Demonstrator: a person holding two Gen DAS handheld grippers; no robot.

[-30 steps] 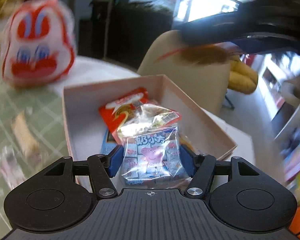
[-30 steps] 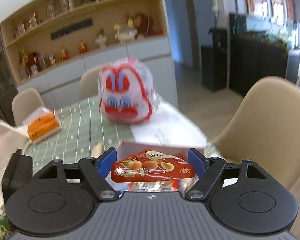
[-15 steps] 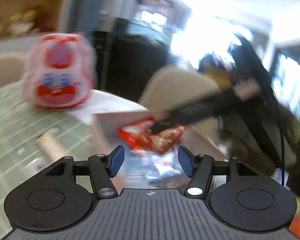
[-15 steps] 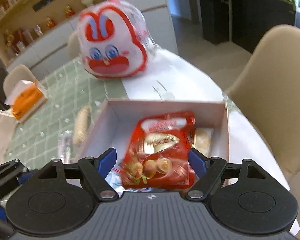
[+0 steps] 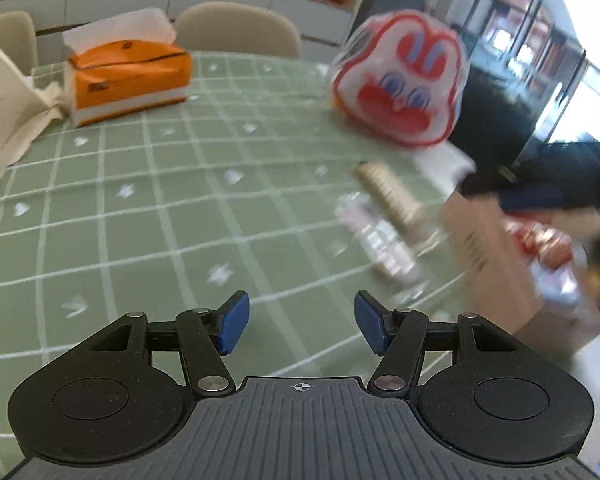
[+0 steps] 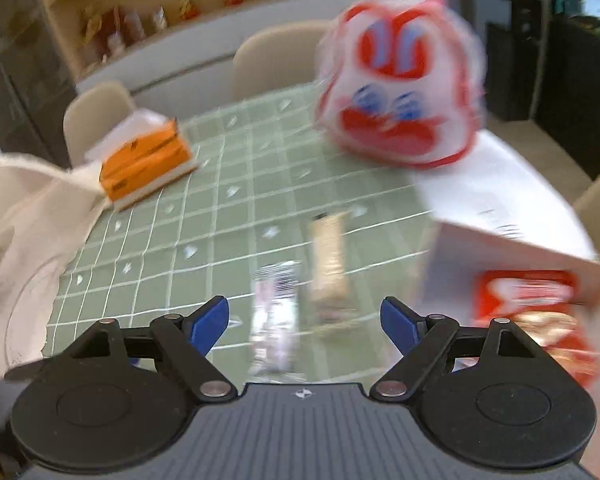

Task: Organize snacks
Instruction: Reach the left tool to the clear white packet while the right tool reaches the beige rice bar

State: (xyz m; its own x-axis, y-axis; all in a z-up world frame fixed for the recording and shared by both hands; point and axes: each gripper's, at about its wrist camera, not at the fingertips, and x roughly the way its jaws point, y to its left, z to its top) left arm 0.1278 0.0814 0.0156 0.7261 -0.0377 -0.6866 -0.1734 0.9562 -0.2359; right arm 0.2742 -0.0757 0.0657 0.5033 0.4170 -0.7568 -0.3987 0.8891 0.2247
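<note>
Left tongs [image 5: 301,327]: your blue pads stand apart, gripping nothing, bare green worktop [image 5: 148,208] between them.
Biscuit roll [image 5: 390,194]: ahead and right of your left tongs, lying beside a clear wrapped pack [image 5: 380,240].
Right tongs [image 6: 304,322]: spreading wider, holding nothing; the clear pack lies just beyond the gap.
Box [image 6: 512,248]: right of your right tongs, red snack bag [image 6: 532,316] inside.

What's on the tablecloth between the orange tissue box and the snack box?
Two loose snack packs: a tan biscuit roll and a clear pinkish packet beside it, left of the snack box. The right wrist view shows this best; the tissue box sits far left.
</note>
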